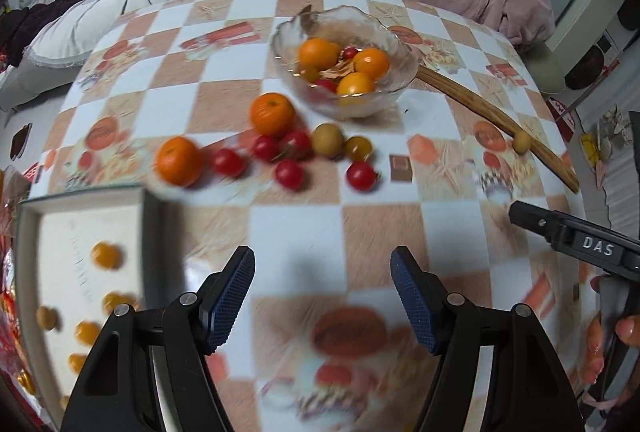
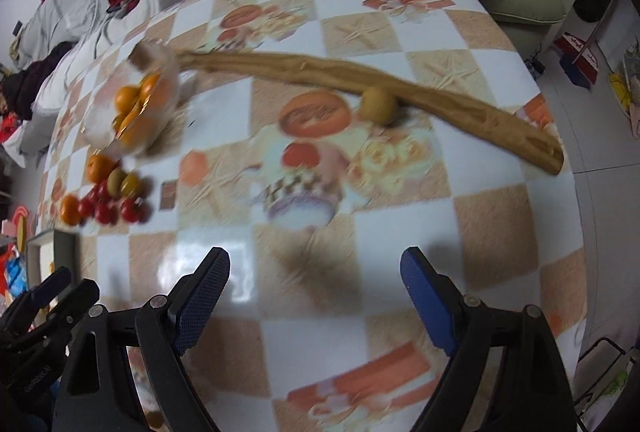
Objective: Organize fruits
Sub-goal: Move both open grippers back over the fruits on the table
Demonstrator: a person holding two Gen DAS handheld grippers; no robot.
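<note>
On the checkered desk [image 1: 296, 232] a glass bowl [image 1: 344, 72] holds oranges and small tomatoes, and just in front of it lies a loose cluster of two oranges [image 1: 272, 114], red cherry tomatoes [image 1: 289, 174] and a few green-yellow fruits [image 1: 328, 140]; a white tray [image 1: 80, 272] at the left edge carries small yellow fruits. A long wooden stick [image 2: 400, 84] stretches across the desk from the bowl, with one olive-green fruit [image 2: 378, 106] touching it. The left gripper [image 1: 322, 296] and the right gripper [image 2: 314, 298] both hang above bare desk, jaws apart and empty.
</note>
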